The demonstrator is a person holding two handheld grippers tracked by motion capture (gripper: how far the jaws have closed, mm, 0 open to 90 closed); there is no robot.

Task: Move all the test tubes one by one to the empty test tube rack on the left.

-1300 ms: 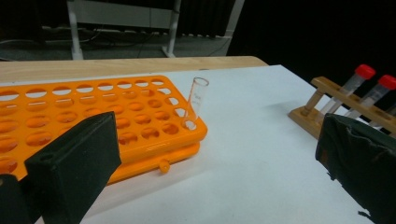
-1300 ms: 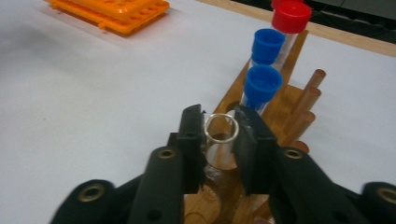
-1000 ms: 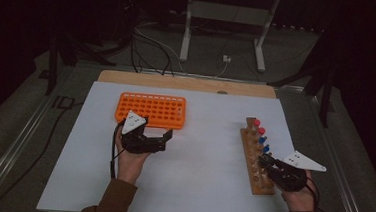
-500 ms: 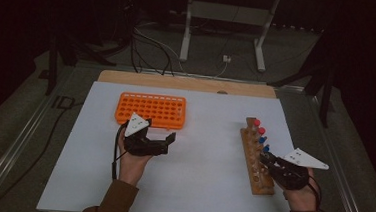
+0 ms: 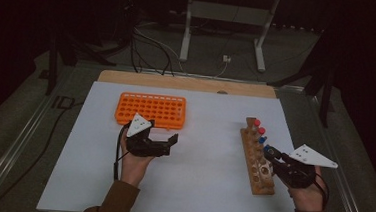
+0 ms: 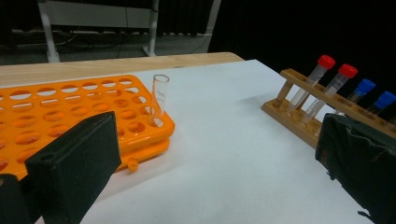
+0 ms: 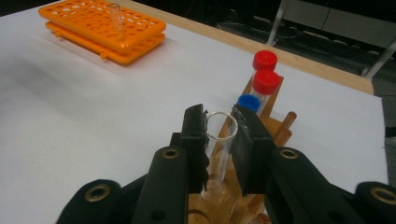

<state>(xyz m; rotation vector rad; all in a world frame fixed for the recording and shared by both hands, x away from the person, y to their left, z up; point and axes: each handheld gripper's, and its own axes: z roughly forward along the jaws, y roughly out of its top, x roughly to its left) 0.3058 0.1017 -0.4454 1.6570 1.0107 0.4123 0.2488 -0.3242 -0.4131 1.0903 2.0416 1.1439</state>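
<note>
Glass tube [image 7: 219, 149] pinched in the right gripper [image 7: 218, 140], over the wooden rack [image 5: 256, 158]

High view: left gripper [image 5: 165, 145] has pulled back a bit from the orange rack [image 5: 150, 109] since a second ago, jaws spread; right one barely moved. Left gripper view: wide-open jaws, another clear tube [image 6: 159, 100] standing in the orange rack ahead-left. Right gripper view: jaws clamped on the open-topped tube, red caps [image 7: 265, 70] and blue cap [image 7: 249, 102] just beyond.

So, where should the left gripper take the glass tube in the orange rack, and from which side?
Probably the bare upper part just under the rim of the glass tube, pinched across its width. It stands nearly upright, slightly tilted, in a corner hole of the orange rack, nothing beside it. The left gripper, jaws open, could come level from the rack's outer edge.
</note>
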